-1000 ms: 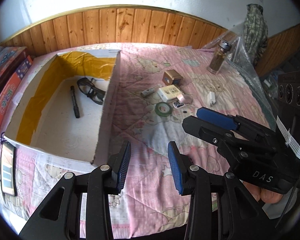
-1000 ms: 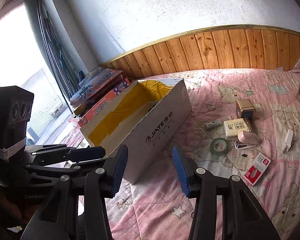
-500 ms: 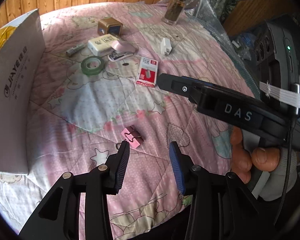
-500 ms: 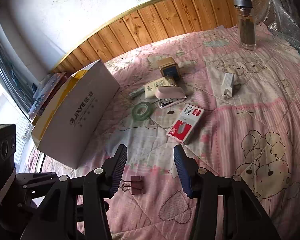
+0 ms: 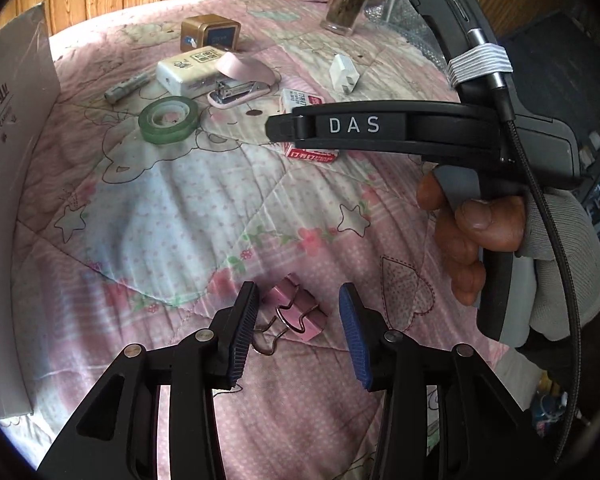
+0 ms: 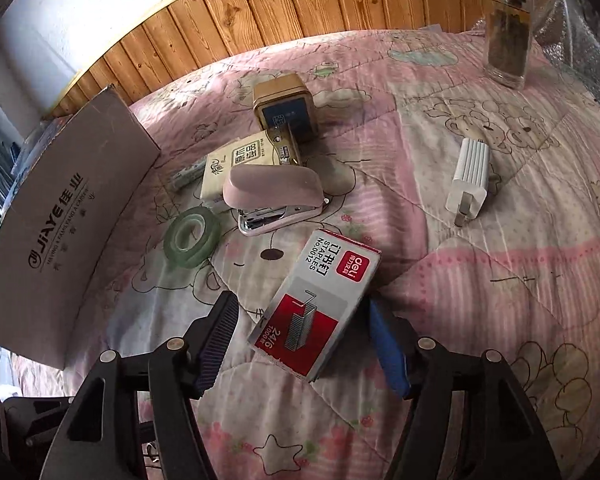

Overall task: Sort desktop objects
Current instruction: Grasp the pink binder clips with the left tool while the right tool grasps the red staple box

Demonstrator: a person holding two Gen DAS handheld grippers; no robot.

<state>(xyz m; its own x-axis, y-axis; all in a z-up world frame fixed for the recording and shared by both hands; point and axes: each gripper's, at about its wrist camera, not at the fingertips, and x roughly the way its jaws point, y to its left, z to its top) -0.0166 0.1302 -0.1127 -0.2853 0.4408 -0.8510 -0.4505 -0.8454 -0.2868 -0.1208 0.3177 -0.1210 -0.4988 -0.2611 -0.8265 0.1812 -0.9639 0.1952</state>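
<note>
My left gripper (image 5: 298, 334) is open, low over the pink quilt, with a pink binder clip (image 5: 294, 312) lying between its fingers, untouched. My right gripper (image 6: 300, 344) is open and straddles a red and grey staple box (image 6: 316, 304) that lies flat on the quilt; the jaws stand apart from its sides. The right gripper body also shows in the left wrist view (image 5: 380, 128), over the staple box (image 5: 312, 152). A white cardboard box (image 6: 60, 232) stands at the left.
Behind lie a green tape roll (image 6: 192, 236), a pink stapler (image 6: 276, 196), a cream packet (image 6: 240, 164), a gold tin (image 6: 284, 108), a marker (image 5: 128, 86), a white charger (image 6: 470, 178) and a glass jar (image 6: 508, 28). Wood panelling lines the far wall.
Both grippers have swung away from the cardboard box and dropped toward the quilt. The left now brackets the binder clip, the right the staple box. Both stay open.
</note>
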